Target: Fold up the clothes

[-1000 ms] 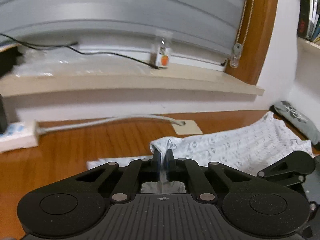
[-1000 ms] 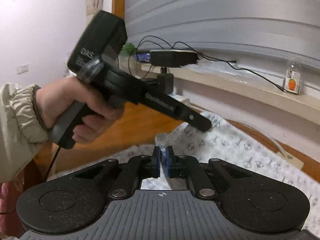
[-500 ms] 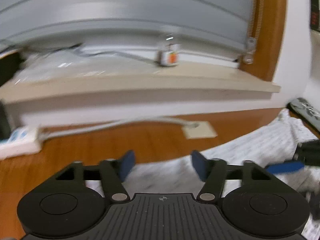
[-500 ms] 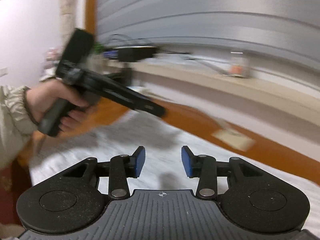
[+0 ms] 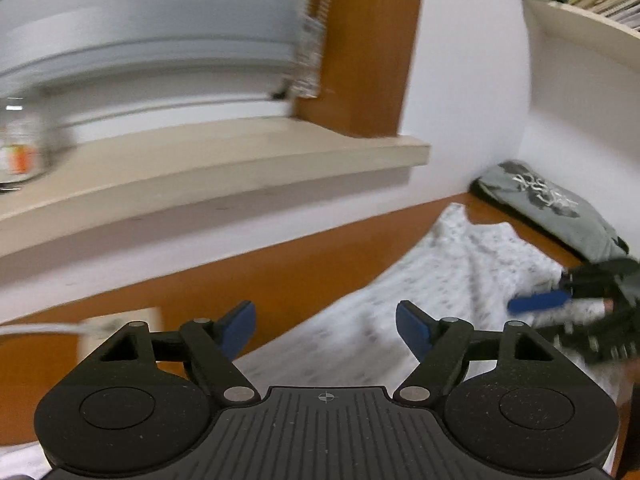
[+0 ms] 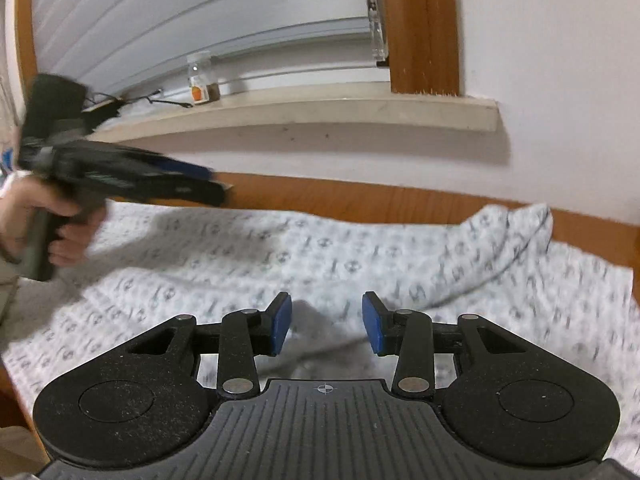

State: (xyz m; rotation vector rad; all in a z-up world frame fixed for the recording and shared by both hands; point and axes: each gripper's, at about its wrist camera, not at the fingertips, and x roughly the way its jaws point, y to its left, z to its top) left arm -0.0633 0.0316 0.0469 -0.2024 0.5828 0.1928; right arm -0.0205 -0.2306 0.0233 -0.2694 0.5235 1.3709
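White patterned garment (image 6: 304, 256) spread flat over wooden counter (image 5: 280, 264), faintly rumpled, grey motifs all over. Left claw (image 5: 325, 326) and right claw (image 6: 326, 326) both wide open, gripping nothing.

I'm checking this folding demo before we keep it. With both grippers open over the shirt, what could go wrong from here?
1. The white patterned shirt lies rumpled, one part bunched up at the far right; a fold now may trap creases.
2. The left gripper hangs over the shirt's edge and bare orange-brown wooden table; closing may miss fabric.
3. Both views are blurred; the right gripper may grab inaccurately.
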